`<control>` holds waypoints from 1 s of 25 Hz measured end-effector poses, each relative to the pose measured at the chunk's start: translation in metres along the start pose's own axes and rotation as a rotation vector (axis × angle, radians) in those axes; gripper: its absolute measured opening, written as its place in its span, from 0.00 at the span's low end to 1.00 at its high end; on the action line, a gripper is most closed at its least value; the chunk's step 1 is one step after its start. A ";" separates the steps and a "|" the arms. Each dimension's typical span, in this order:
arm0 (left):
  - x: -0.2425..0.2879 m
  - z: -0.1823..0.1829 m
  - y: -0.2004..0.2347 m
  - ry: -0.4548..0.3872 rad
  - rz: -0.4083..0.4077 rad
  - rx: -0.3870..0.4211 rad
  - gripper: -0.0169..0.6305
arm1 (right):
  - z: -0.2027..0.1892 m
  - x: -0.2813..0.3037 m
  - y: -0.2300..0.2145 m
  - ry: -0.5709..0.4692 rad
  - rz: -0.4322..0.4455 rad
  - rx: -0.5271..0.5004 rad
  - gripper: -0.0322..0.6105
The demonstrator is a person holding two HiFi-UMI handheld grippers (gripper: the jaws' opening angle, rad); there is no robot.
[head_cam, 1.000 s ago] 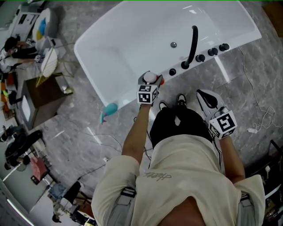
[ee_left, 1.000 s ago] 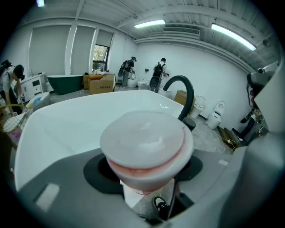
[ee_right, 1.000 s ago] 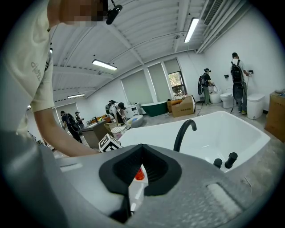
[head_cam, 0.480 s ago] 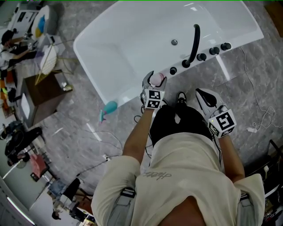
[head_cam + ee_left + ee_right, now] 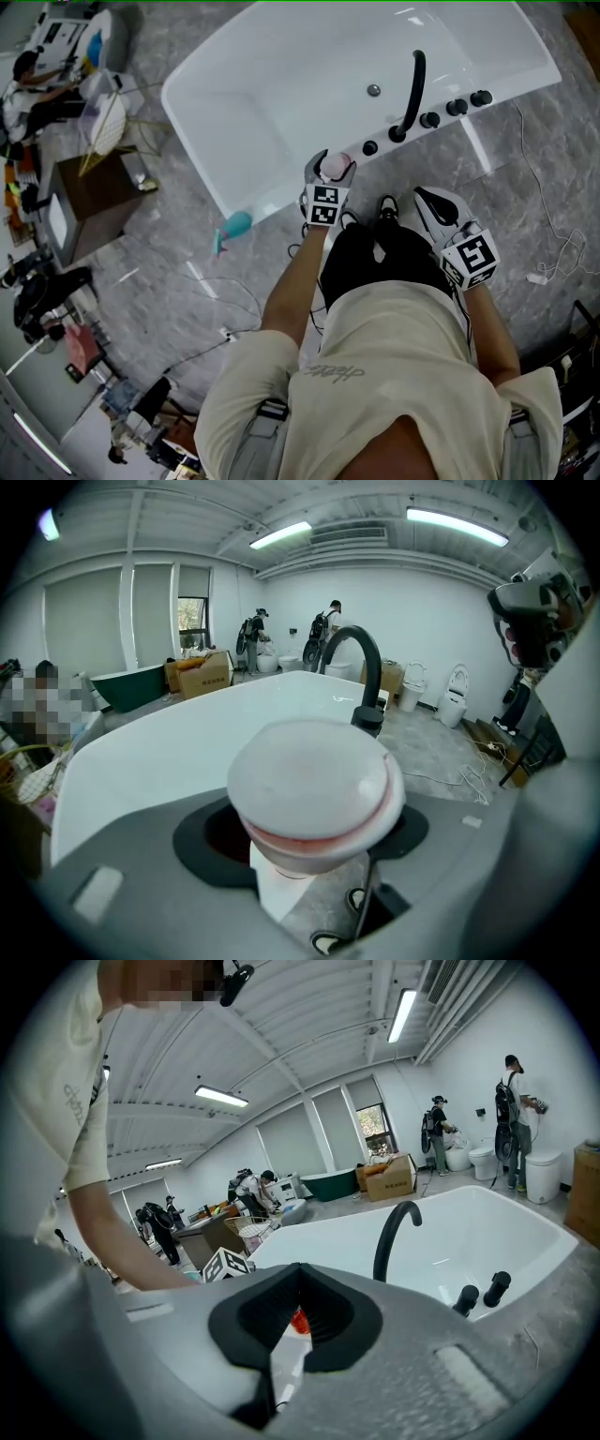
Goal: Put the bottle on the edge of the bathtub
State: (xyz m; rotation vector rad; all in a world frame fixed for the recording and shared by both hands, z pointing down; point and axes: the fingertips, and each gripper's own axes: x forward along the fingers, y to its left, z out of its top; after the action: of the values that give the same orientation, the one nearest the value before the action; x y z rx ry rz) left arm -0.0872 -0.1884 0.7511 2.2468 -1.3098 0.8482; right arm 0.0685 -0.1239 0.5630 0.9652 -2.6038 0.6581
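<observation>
A bottle with a round pink-and-white cap (image 5: 335, 166) stands on the near rim of the white bathtub (image 5: 267, 202), just left of the black knobs. My left gripper (image 5: 330, 172) reaches over the rim with the bottle (image 5: 314, 785) between its jaws. The jaws are opening, and a thin dark gap shows beside the cap. My right gripper (image 5: 434, 202) hangs off to the right above the grey floor, away from the tub. In the right gripper view, the right gripper (image 5: 291, 1349) has its jaws together with nothing in them.
A black curved faucet (image 5: 410, 89) and a row of black knobs (image 5: 457, 106) sit on the tub rim to the right of the bottle. A teal object (image 5: 232, 228) lies on the floor left of me. A dark cabinet (image 5: 89, 202) stands further left. Cables (image 5: 539, 216) trail at right.
The left gripper and bottle shifted a little to the right along the rim a second ago, then held still. The right gripper has stayed put.
</observation>
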 end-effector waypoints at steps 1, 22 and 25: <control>0.001 -0.003 0.001 0.011 0.003 -0.006 0.53 | -0.001 -0.001 0.000 0.001 -0.001 0.001 0.05; -0.139 0.055 -0.007 -0.237 0.071 -0.082 0.58 | 0.017 0.001 0.015 -0.077 0.042 -0.073 0.05; -0.182 0.081 -0.003 -0.317 0.084 -0.137 0.52 | 0.030 0.000 0.024 -0.093 0.050 -0.106 0.05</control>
State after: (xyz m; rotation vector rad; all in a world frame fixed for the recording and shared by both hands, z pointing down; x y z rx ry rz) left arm -0.1288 -0.1213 0.5684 2.2954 -1.5593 0.4224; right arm 0.0489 -0.1233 0.5296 0.9217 -2.7208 0.4922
